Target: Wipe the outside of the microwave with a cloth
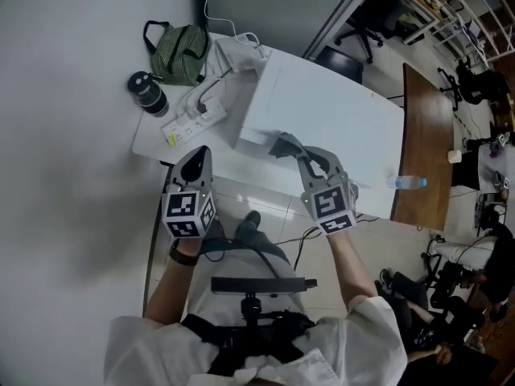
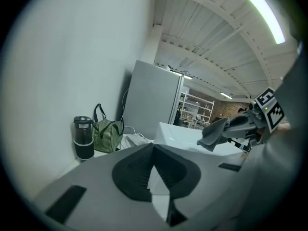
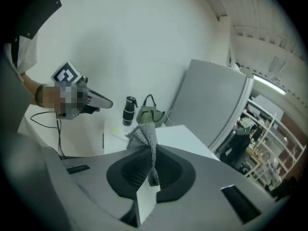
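grey cloth pinched by the right gripper

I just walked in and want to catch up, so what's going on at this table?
A person holds a hand-held gripper in each hand. The right hand-held gripper is shut on a grey cloth, held at the near top edge of the white microwave that stands on the table. Whether the cloth touches the microwave cannot be told. The left hand-held gripper is shut on nothing and hovers at the table's near edge, by the power strip.
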A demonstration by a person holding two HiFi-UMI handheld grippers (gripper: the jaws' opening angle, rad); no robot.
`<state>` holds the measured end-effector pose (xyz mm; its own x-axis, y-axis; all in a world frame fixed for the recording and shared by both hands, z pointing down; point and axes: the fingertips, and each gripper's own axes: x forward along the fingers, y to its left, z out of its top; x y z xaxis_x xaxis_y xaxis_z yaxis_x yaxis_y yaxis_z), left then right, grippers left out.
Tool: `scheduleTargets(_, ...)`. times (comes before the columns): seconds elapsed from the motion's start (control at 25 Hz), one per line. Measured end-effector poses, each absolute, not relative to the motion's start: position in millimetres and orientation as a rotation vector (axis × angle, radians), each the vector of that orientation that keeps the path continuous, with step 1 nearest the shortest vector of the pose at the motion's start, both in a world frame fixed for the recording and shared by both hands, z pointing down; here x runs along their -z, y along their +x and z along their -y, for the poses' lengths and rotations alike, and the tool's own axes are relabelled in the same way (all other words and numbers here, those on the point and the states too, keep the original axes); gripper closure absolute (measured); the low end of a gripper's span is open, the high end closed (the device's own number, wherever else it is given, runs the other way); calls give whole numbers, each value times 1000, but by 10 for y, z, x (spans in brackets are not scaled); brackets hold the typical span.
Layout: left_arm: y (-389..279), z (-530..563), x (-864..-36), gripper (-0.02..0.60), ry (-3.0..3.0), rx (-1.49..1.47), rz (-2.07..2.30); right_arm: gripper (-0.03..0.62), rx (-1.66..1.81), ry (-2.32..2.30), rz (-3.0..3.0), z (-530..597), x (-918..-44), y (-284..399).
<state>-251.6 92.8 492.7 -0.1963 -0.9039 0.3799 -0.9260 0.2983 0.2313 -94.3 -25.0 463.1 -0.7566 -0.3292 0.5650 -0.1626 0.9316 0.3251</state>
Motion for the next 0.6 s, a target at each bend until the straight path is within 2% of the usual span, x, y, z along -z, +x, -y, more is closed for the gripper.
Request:
scheduleTargets(0.36,-4102,-1081,-4814,560,1689,14,2138,577,665,124,2176,234,-5014,-3505)
scheduleTargets(0.6,-4540,-965,-4770,560,1718,21,2115,577,701,-68,1740,924,-5684,-4181)
